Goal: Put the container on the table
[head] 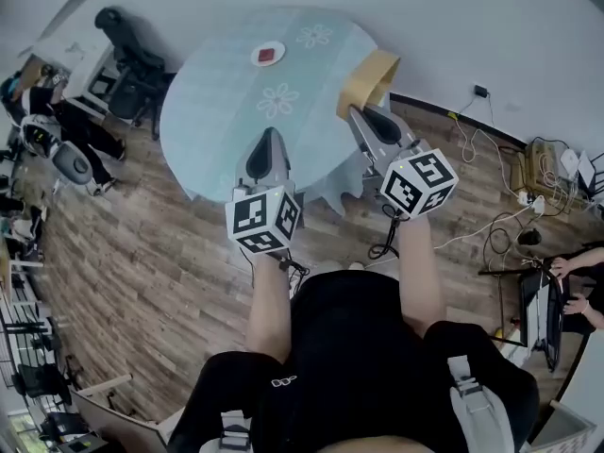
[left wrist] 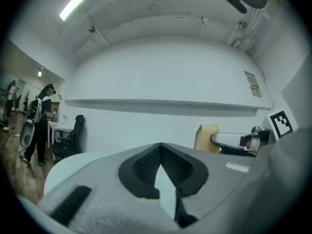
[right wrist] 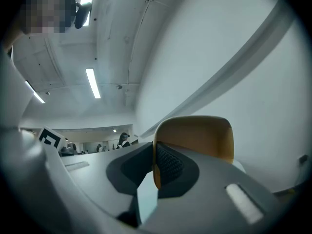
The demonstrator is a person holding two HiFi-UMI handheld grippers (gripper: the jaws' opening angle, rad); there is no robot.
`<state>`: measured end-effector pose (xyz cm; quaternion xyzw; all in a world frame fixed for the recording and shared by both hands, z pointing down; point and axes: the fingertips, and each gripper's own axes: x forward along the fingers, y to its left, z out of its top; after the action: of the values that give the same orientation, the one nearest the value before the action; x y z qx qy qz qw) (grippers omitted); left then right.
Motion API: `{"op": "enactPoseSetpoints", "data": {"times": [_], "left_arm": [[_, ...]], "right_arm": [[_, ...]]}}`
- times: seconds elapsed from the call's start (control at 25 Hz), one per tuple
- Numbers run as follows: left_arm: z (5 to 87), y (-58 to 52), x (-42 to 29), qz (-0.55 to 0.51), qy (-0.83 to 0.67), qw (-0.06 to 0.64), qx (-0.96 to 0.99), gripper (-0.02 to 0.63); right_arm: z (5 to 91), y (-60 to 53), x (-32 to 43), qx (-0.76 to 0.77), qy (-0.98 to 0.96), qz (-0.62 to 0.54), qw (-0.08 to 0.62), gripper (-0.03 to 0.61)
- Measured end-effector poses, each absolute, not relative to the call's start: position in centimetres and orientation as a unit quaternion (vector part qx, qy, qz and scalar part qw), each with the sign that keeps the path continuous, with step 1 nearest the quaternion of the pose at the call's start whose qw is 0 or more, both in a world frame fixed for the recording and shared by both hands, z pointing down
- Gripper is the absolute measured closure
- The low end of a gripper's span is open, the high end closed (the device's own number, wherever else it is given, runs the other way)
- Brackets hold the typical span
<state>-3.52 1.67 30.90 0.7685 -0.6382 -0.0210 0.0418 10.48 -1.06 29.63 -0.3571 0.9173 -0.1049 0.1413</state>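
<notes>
The right hand-held gripper (right wrist: 155,152) is clamped on one wall of the tan plastic container (head: 370,81), at the right edge of the round surface with a pale blue cloth (head: 217,92). On that surface a small white dish (head: 268,55) holds something red. The left hand-held gripper (left wrist: 160,147) has its jaws together on nothing.

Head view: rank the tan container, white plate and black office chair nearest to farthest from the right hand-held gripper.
1. Tan container, gripped by the right hand-held gripper at the right edge of the table.
2. White plate, on the table's far side.
3. Black office chair, beyond the table, left.
</notes>
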Motion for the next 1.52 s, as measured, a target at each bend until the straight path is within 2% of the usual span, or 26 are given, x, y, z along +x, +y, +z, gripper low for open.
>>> {"op": "enactPoseSetpoints", "data": {"times": [0.28, 0.72, 1.16, 1.52], "left_arm": [[31.1, 1.4, -4.0, -0.012, -0.644, 0.048, 0.763, 0.617], [32.0, -1.3, -0.6, 0.004, -0.607, 0.043, 0.793, 0.617], [36.4, -8.2, -5.2, -0.004, -0.616, 0.095, 0.782, 0.617], [39.7, -17.3, -14.0, 0.015, -0.648, 0.138, 0.749, 0.618]], "right_arm": [[29.5, -1.3, 11.0, -0.357, 0.916, -0.112, 0.149, 0.548], [30.1, -3.4, 16.7, -0.412, 0.886, -0.119, 0.178, 0.546], [31.2, -9.7, 13.1, -0.412, 0.889, -0.103, 0.173, 0.546], [33.3, -20.2, 4.3, -0.385, 0.901, -0.128, 0.153, 0.546]]}}
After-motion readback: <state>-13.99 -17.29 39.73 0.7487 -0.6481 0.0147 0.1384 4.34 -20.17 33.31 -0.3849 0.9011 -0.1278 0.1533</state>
